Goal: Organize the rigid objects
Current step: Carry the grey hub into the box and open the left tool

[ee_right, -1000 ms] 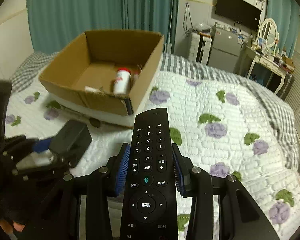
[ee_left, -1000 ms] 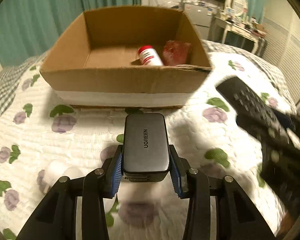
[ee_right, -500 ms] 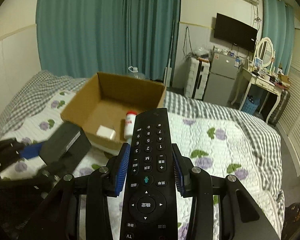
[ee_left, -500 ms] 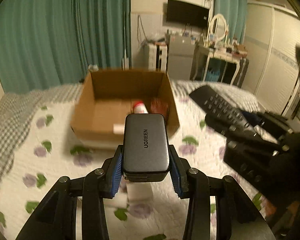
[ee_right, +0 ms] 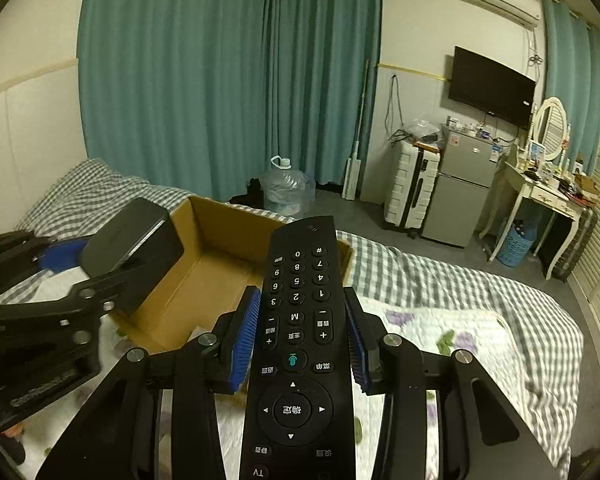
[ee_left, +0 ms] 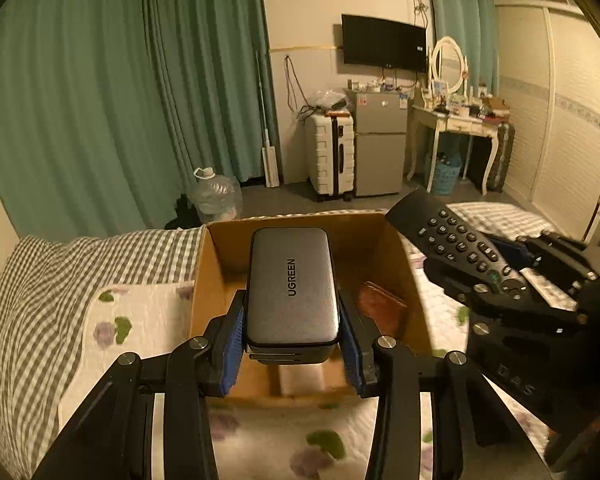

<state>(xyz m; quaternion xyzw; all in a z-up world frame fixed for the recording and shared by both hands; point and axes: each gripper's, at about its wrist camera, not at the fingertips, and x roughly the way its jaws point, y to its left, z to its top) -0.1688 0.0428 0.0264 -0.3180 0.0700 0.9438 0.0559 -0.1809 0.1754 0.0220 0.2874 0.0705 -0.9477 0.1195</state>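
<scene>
Both tools are held out level above the bed, side by side: the left gripper (ee_left: 292,336) pinches a dark grey rounded UGREEN charger block (ee_left: 291,292) between its blue pads, and the right gripper (ee_right: 300,336) clamps a long black button-covered TV remote (ee_right: 296,344) around its middle. Both point toward the open brown cardboard box (ee_left: 216,264) resting on the white floral quilt (ee_left: 140,320). Inside the box, past the charger, only a reddish-brown object (ee_left: 380,306) shows against the right wall, too blurred to identify.
</scene>
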